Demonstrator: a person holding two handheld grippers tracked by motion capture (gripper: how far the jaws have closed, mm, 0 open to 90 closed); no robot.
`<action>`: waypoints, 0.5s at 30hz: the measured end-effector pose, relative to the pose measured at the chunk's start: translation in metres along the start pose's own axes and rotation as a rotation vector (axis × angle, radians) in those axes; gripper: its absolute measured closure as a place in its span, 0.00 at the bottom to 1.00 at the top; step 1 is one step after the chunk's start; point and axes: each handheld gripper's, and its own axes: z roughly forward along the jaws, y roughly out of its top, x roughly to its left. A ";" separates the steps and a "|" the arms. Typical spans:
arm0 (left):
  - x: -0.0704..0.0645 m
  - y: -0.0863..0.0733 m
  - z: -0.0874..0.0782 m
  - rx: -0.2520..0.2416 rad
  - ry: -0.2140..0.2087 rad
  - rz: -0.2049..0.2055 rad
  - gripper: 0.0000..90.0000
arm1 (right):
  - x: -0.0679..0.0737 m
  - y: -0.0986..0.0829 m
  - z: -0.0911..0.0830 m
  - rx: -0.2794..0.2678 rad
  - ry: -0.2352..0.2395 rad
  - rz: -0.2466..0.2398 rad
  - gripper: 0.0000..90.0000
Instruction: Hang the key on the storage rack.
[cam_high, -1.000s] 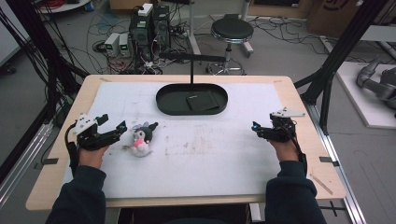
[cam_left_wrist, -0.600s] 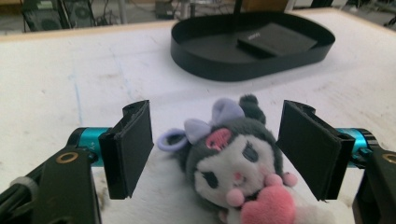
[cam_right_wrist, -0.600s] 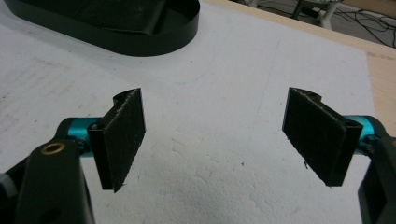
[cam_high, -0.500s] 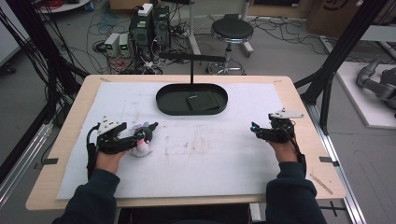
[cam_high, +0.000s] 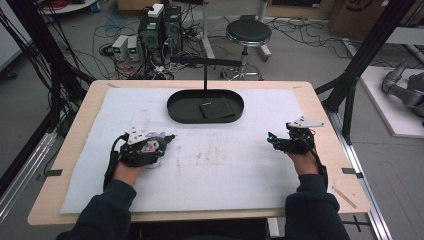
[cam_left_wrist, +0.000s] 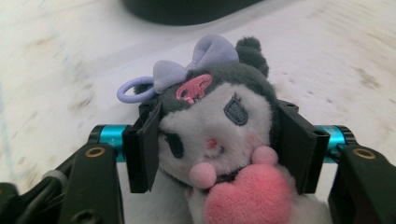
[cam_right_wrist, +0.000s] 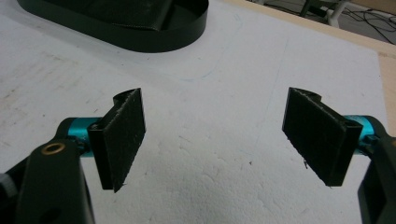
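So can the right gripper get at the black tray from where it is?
Probably yes: the right gripper stands open and empty, and only bare white mat lies between it and the black tray.

Wooden table (cam_high: 75, 135), white mat (cam_high: 225, 170) on it, black oval tray (cam_high: 172, 107), plush toy (cam_left_wrist: 215, 135)

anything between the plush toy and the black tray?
Nothing. In the high view, bare white mat separates the plush toy, held in the left gripper, from the black tray.

You get no readable txt, labels, brands or nos. anywhere, incl. boxes at 12 o'clock.
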 end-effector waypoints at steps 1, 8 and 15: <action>0.000 0.000 0.001 -0.003 -0.027 0.028 0.43 | 0.000 0.000 0.000 0.000 0.000 0.000 0.24; -0.001 0.002 0.002 -0.011 -0.109 0.054 0.33 | 0.001 0.000 0.001 0.002 0.002 -0.005 0.24; -0.008 0.008 -0.013 -0.036 0.018 -0.022 0.27 | 0.000 -0.001 0.001 0.004 0.004 -0.004 0.24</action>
